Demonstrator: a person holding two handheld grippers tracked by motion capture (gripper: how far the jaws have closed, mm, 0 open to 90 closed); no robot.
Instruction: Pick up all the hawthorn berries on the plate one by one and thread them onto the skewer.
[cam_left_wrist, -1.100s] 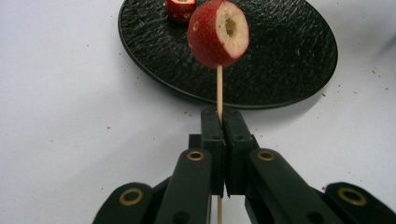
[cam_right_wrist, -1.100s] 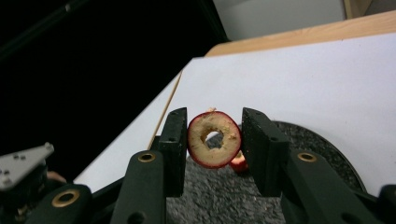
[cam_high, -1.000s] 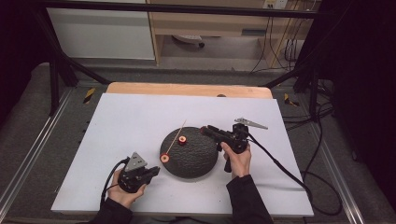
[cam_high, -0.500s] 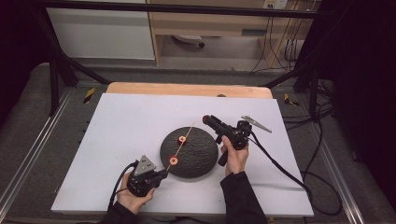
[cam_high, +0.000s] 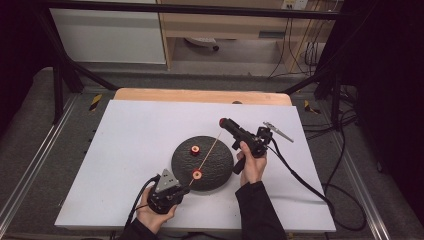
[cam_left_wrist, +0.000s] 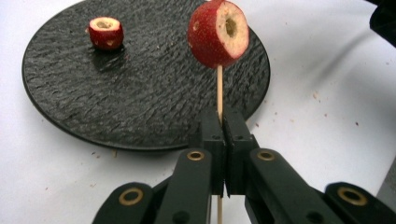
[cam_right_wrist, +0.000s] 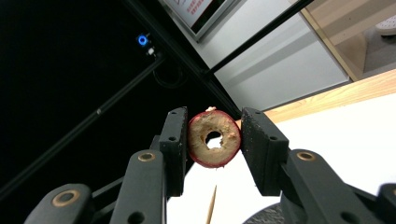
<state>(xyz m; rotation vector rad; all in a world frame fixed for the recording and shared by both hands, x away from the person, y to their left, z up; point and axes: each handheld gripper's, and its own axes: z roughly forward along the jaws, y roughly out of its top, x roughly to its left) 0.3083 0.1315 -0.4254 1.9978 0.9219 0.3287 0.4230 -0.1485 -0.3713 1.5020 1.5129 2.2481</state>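
The likeliest slip is a miss: the thin wooden skewer (cam_high: 210, 150) is long and springy, and if its tip wavers off the bored hole it could gouge or split the red cored hawthorn fruit (cam_right_wrist: 214, 138), or push it out of its hold. In the right gripper view that fruit sits centre frame, pinched between the pads of the right gripper (cam_right_wrist: 214, 140), with the skewer's tip just below it at the bottom edge, not yet in the hole. The left gripper (cam_left_wrist: 223, 140), pressed together on the skewer's lower end, carries a threaded red fruit (cam_left_wrist: 218, 33) above the round black slate plate (cam_left_wrist: 154, 107); another fruit (cam_left_wrist: 106, 32) lies upper left on the plate on the white worktop (cam_high: 135, 130).
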